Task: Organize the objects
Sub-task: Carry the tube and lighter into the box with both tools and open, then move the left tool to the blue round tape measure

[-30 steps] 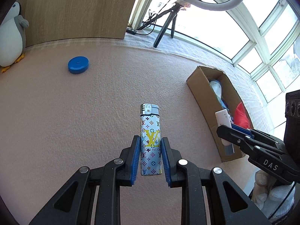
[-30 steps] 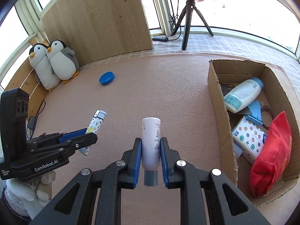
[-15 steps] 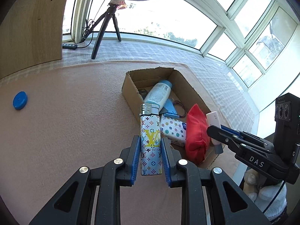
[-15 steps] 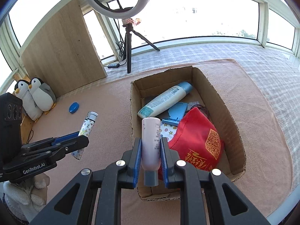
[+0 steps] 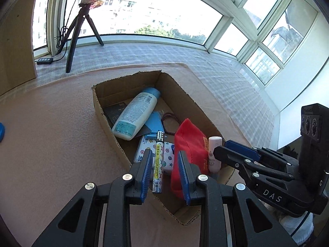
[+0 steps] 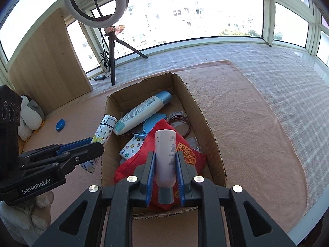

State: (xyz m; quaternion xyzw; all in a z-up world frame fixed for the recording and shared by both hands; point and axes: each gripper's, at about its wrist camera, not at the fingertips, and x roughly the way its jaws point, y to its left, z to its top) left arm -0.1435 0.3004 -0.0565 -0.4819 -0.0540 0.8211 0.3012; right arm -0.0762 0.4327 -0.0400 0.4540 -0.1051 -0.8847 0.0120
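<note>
Left gripper (image 5: 165, 169) opening, lighter (image 5: 158, 164) loose between pads, long axis along fingers, hanging over near left corner of box (image 5: 107, 121); right gripper (image 6: 164, 174) clamping white tube (image 6: 165, 156), cap toward wrist, directly above red pouch (image 6: 185, 158) inside box

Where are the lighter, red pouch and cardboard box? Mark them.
lighter (image 5: 158, 164), left wrist view, yellow side label
red pouch (image 5: 189, 140), left wrist view, upper fabric
cardboard box (image 5: 127, 86), left wrist view, far inner wall

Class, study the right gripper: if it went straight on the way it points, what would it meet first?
Probably the red pouch in the cardboard box, directly beyond the right gripper and its white bottle; depth is uncertain.
</note>
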